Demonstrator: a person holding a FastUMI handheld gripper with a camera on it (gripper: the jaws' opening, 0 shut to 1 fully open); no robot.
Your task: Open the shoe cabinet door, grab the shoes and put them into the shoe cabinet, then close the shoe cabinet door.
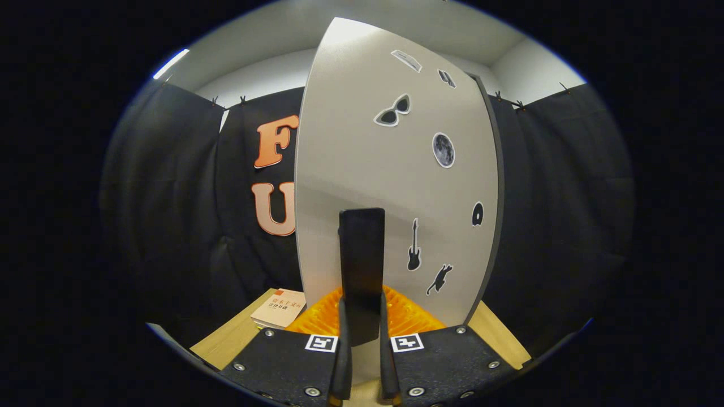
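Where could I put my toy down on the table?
Bare wood shows right of the cabinet door, by the table edge, and a strip left of the book. The middle is crowded: the tool grips the door's black handle, with orange fingers and the book close by.

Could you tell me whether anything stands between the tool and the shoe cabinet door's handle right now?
Nothing visible does: the tool has both fingers closed on the dark handle of the shoe cabinet door, which stands just ahead with stickers on its face.
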